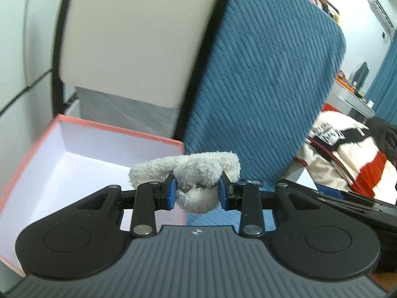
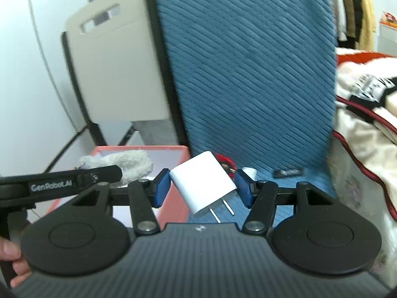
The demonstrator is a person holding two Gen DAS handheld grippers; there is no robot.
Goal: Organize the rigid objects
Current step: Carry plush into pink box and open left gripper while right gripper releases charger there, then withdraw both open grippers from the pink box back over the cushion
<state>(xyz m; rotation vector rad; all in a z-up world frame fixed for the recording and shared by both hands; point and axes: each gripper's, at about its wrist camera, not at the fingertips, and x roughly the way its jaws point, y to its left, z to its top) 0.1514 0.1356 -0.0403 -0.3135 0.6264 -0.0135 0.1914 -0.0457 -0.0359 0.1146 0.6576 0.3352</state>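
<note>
Blue cloth bg; left claw grips plush toy just right of pink box; right claw holds charger, farther.

Each camera sits just behind its gripper's fingers, looking forward and slightly down, close over the blue mat. The left wrist view faces the pink box at the mat's left edge. Both views share that box, the mat and the beige chair.
</note>
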